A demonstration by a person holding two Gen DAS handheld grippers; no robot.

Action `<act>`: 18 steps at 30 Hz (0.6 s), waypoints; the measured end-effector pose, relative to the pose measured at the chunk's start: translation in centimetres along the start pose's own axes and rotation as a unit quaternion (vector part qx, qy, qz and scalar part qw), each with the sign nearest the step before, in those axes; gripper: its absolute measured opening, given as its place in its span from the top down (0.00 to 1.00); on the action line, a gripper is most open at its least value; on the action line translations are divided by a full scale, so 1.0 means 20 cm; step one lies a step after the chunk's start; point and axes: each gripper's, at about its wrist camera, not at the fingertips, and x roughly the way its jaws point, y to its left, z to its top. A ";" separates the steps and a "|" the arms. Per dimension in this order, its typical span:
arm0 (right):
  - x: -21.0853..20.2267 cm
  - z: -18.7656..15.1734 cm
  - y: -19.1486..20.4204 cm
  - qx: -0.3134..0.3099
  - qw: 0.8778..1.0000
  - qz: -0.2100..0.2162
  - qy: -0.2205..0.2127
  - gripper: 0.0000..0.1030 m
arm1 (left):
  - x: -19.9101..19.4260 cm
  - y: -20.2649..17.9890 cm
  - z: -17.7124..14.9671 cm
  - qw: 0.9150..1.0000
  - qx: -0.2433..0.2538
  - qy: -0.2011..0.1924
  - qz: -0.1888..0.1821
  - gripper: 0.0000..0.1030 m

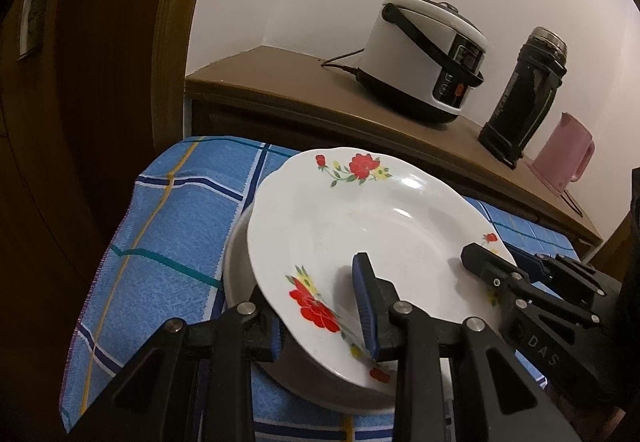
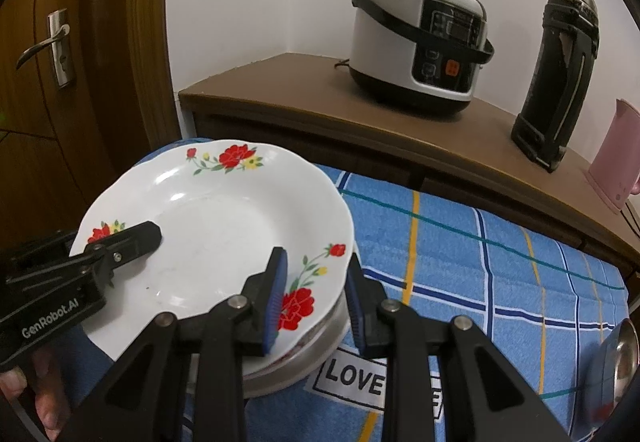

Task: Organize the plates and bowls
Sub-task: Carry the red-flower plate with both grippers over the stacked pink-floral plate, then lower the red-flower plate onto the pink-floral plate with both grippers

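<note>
floral plate [image 1: 360, 226] gripped at both near rims, tilted over stack below. left tongs [image 1: 324, 318] narrowly open, clamped on left rim, one pad on top, other under. right tongs [image 2: 316, 298] same on right rim. under plate: metal bowl [image 2: 320, 346] and what seems another plate, on blue checked cloth [image 2: 480, 262] over worktop. second metal bowl [image 2: 616, 358] at far right edge. step, as i judge: plate carried over stack with both tongs. next move needs level plate, centred over stack, gentle lowering, both tongs open together.

Glossy ceramic plate [image 1: 360, 209]; woven cloth [image 1: 168, 226]; matt wood cabinet [image 2: 304, 97]; shiny metal bowl [image 2: 624, 354].
</note>
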 end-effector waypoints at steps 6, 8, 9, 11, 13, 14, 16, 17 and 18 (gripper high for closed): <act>0.01 -0.02 -0.01 0.003 1.000 -0.003 0.000 0.72 | 0.01 -0.02 0.00 1.000 0.016 0.007 -0.003 0.67; 0.01 -0.02 -0.02 0.007 1.000 -0.006 0.004 0.72 | 0.02 -0.04 0.00 1.000 0.024 0.015 -0.007 0.67; 0.02 -0.03 -0.02 0.007 1.000 -0.005 0.005 0.72 | 0.03 -0.04 0.00 1.000 0.025 0.016 -0.006 0.67; 0.02 -0.03 -0.02 0.007 1.000 -0.006 0.005 0.72 | 0.03 -0.04 0.00 1.000 0.024 0.019 -0.006 0.67; 0.03 -0.03 -0.01 0.006 1.000 -0.006 0.005 0.72 | 0.03 -0.03 0.00 1.000 0.020 0.021 -0.005 0.67; 0.03 -0.03 -0.01 0.007 1.000 -0.005 0.005 0.72 | 0.04 -0.03 0.00 1.000 0.019 0.022 -0.005 0.67; 0.04 -0.04 -0.02 0.007 1.000 -0.011 0.004 0.71 | 0.04 -0.03 0.00 0.999 0.019 0.027 -0.006 0.67; 0.04 -0.04 -0.02 0.008 1.000 -0.012 0.004 0.71 | 0.05 -0.04 0.00 0.999 0.022 0.029 -0.007 0.67; 0.05 -0.04 -0.03 0.009 1.000 -0.009 0.005 0.71 | 0.06 -0.05 0.00 0.999 0.026 0.033 -0.008 0.66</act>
